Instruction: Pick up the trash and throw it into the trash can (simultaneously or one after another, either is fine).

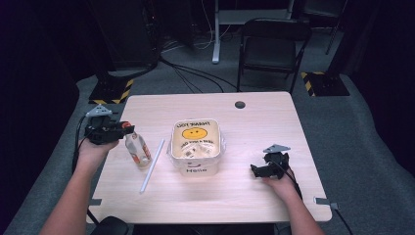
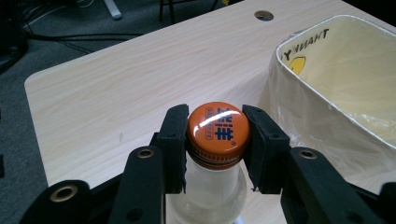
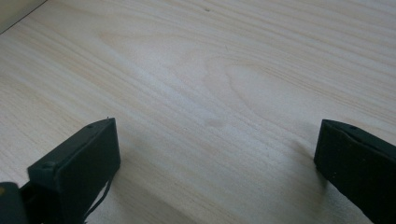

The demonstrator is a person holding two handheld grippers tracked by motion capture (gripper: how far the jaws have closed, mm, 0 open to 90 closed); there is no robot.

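Where the left gripper [image 2: 218, 140] clamped it, the bottle's orange cap [image 2: 218, 128] sat squeezed between both black pads, one pressed against each side. The clear bottle [image 1: 137, 149] stood tilted on the left part of the bench [image 1: 254, 191], its cap end leaning left into the gripper [image 1: 121, 129]. Just right of it a white straw [image 1: 152, 165] lay flat, running near to far. Beyond the straw, mid-bench, stood a white tub [image 1: 195, 147] lined with a plastic bag showing a yellow smiley face; its rim [image 2: 299, 79] appeared at right in the left gripper view. Well apart at the near right, the right gripper [image 1: 259, 170] rested low over bare wood, released, jaws spread wide with nothing between them.
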